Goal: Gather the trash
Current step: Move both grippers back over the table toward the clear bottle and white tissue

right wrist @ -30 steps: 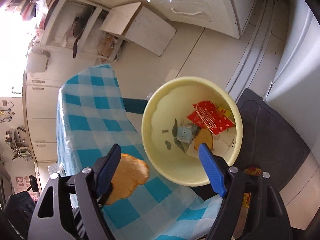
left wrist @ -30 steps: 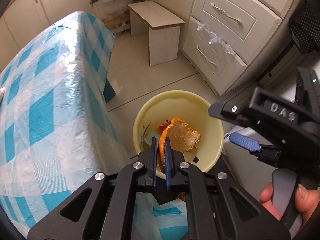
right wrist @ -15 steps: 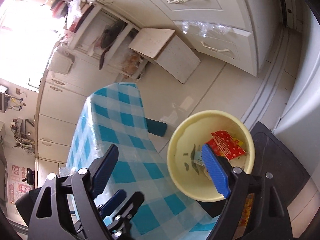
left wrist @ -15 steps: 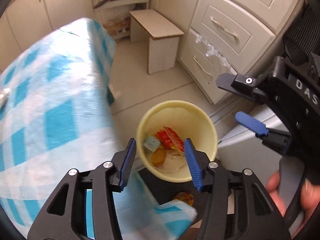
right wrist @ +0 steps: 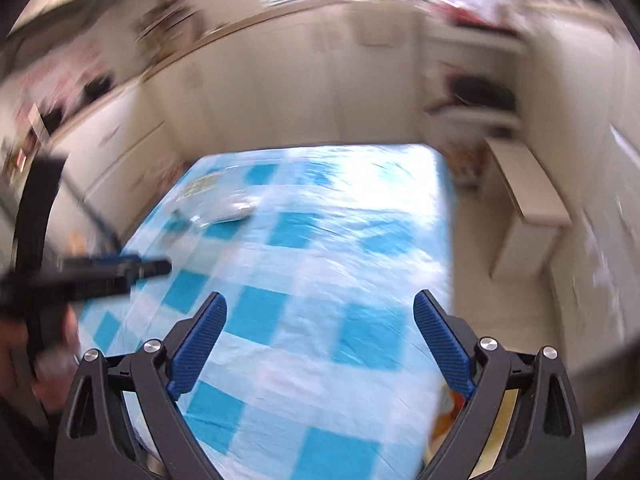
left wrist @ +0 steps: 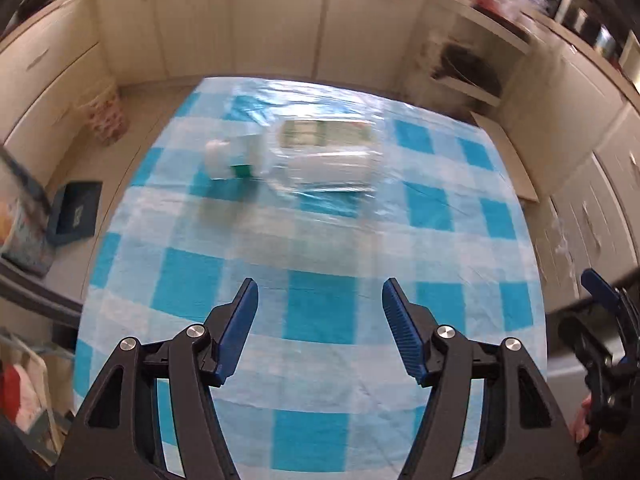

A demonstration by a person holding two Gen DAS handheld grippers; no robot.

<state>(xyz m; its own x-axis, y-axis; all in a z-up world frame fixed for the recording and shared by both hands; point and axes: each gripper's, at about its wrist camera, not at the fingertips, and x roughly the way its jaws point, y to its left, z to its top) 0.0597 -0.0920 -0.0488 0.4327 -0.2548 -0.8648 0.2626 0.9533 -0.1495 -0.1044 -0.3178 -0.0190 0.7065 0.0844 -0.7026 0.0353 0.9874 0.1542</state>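
Both grippers, left (left wrist: 316, 316) and right (right wrist: 320, 336), have just been opening and hang wide and empty over the table (left wrist: 320, 312); a bottle (left wrist: 296, 156) lies near its far edge.

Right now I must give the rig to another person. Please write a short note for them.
Left gripper: open, empty; jaws have just been opening.
Right gripper: open, empty; jaws have just been opening.
Both point at the checked tablecloth.
Left to collect: a plastic bottle lying on its side at the far end of the table.
The bin is not clearly in view now.
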